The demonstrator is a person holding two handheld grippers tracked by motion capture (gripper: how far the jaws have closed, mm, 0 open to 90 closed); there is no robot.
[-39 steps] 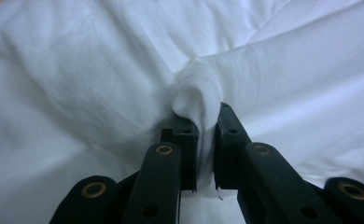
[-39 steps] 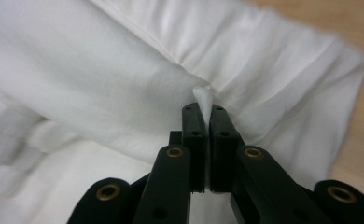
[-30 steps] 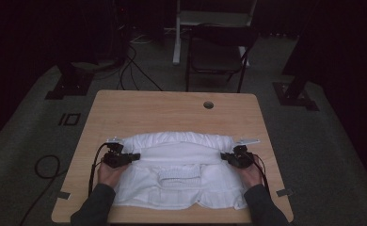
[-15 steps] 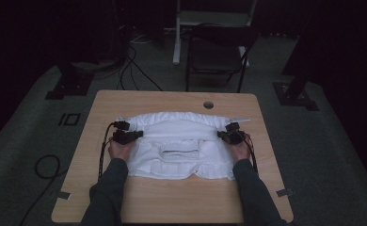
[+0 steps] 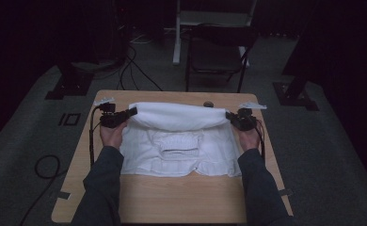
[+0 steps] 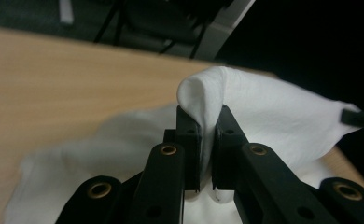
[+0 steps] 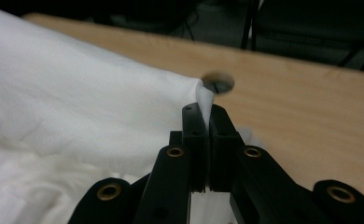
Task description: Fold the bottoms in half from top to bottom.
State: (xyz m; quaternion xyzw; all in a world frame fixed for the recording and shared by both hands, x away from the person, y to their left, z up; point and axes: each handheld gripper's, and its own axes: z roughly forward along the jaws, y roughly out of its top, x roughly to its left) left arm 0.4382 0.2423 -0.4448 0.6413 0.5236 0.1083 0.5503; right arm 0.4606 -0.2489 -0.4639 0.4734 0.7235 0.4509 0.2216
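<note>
Jaws on both grippers, left (image 5: 133,111) and right (image 5: 229,116), pinch the white cloth (image 5: 179,141), stretched across the wood table (image 5: 172,202). Dark room, grey floor (image 5: 26,150), 1 chair (image 5: 217,52) behind.

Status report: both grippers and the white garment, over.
Left gripper shut on the white garment, right gripper shut on it too. Far edge lifted off the wooden table, stretched between them. Nothing in the way.

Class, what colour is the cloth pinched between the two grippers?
The cloth is plain white, with no print. The high view shows it best.
</note>
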